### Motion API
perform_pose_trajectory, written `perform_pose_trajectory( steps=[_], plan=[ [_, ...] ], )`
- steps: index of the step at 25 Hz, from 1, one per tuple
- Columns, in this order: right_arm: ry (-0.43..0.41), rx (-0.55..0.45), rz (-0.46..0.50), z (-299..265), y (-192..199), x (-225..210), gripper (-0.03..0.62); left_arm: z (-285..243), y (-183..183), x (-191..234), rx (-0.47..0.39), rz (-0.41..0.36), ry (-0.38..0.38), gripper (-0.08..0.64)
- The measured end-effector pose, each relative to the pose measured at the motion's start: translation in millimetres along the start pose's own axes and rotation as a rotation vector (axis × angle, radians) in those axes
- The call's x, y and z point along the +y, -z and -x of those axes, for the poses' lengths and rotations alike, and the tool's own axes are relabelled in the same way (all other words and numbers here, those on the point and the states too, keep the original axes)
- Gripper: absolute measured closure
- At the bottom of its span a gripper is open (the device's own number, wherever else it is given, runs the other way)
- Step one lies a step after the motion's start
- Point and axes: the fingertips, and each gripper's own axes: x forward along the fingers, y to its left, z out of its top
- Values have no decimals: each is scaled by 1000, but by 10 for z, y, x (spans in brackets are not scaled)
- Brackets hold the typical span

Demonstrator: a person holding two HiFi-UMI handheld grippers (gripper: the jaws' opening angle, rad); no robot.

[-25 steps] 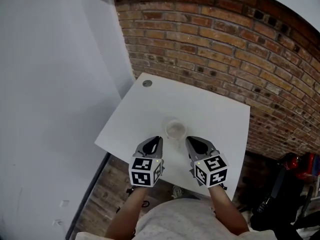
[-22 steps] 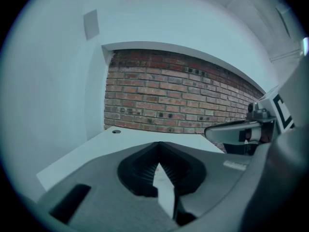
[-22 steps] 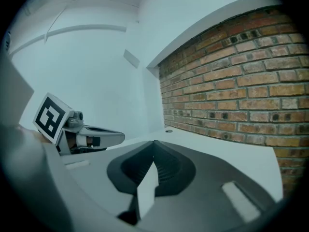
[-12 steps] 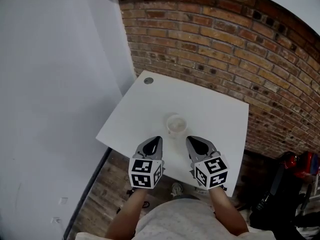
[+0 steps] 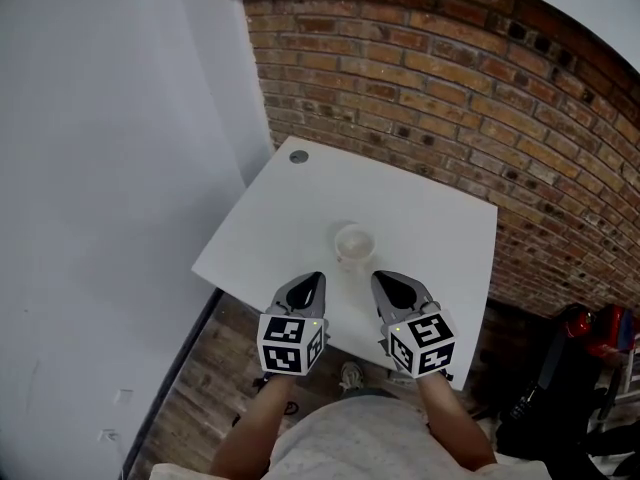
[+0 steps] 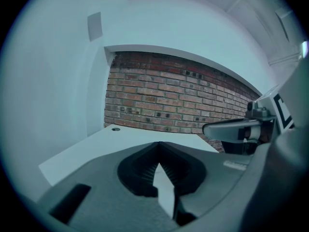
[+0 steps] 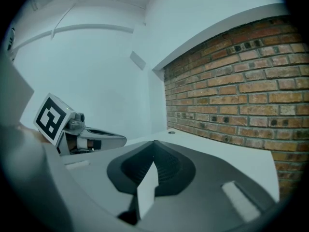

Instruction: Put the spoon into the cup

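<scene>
Nearest, the person's forearms reach forward with the left gripper and the right gripper, each with its jaws pressed together and nothing between them, as each gripper view shows. Both hang over the table edge on the near side of the cup, one to each side of it and apart from it. Over the last second little has changed: both grippers stay where they were, closed and empty, and only the camera's aim has drifted, so the cup sits slightly higher in the head view. That suggests the task is either not begun or not under way. No spoon shows in any view, and whether one already lies inside the pale cup is too small to tell. Beyond the cup, a round grommet marks the far left corner, then a brick wall. No readable writing or brand appears; the marker cubes carry only black-and-white square patterns.
</scene>
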Motion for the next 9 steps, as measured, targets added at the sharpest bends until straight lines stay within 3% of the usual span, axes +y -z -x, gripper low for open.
perform_pose_trajectory(
  steps=[9],
  plan=[
    [-6, 8, 3, 0, 8, -13, 583, -30, 10, -37, 11, 8, 6, 563]
  ],
)
